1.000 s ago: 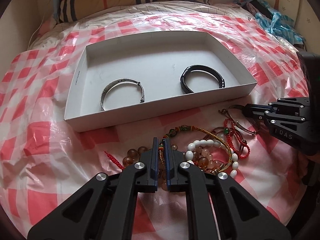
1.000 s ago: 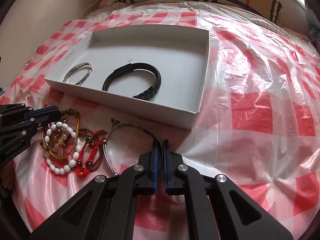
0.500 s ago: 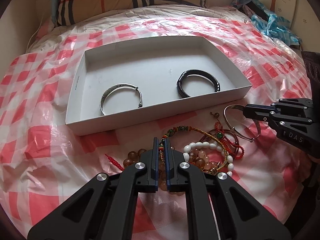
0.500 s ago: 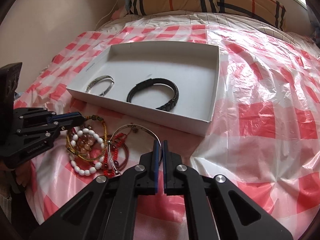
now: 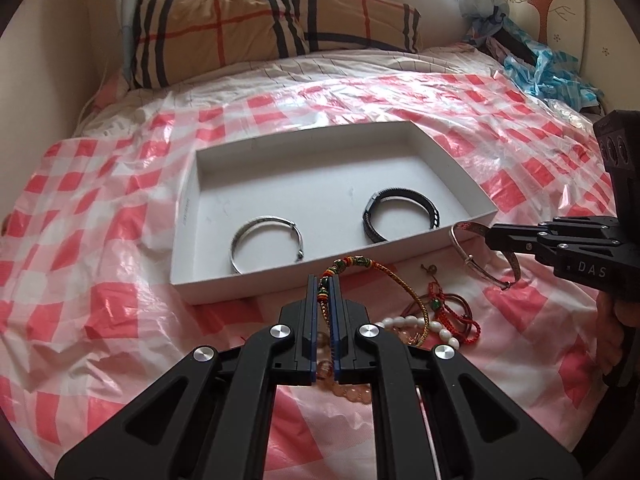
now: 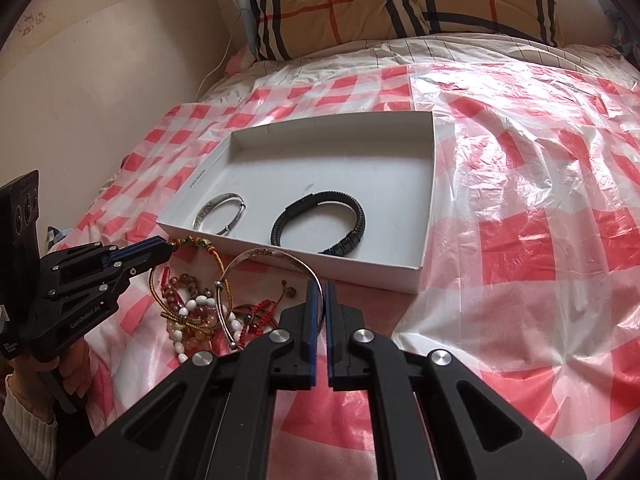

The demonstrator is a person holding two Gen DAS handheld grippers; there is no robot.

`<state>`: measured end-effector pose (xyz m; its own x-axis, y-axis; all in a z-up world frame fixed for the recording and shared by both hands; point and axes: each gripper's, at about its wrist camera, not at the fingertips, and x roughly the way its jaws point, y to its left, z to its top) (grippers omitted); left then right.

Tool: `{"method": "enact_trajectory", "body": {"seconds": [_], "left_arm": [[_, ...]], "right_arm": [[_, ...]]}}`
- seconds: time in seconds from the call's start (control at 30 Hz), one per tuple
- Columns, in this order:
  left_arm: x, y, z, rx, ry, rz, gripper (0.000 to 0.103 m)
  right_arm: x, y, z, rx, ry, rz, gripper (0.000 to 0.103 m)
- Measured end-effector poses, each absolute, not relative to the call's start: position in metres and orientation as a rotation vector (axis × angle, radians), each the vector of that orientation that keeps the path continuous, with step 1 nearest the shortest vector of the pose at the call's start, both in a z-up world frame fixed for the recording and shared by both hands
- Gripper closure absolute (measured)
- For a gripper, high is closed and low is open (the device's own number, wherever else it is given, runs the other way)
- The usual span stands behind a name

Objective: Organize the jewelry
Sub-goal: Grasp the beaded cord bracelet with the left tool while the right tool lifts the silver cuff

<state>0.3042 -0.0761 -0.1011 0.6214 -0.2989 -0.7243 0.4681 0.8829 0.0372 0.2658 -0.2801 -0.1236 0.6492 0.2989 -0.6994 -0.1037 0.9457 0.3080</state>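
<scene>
Left wrist view: left tongs (image 5: pixel 324 284) pinch a braided cord bracelet (image 5: pixel 352 264), lifted off the pile (image 5: pixel 432 320) just ahead; white box (image 5: pixel 184 232) beyond. Carry it clear over the rim.

Right wrist view: right tongs (image 6: pixel 319 290) pinch a silver bangle (image 6: pixel 276 258), box just ahead; set it beside the black bracelet (image 6: pixel 320 224).
</scene>
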Motion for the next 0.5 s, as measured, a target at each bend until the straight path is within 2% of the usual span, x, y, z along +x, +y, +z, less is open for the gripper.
{"method": "enact_trajectory", "body": {"seconds": [0.5], "left_arm": [[0.295, -0.073, -0.081, 0.204, 0.673, -0.428, 0.098]], "right_arm": [[0.262, -0.279, -0.106, 0.255, 0.729, 0.244, 0.099]]}}
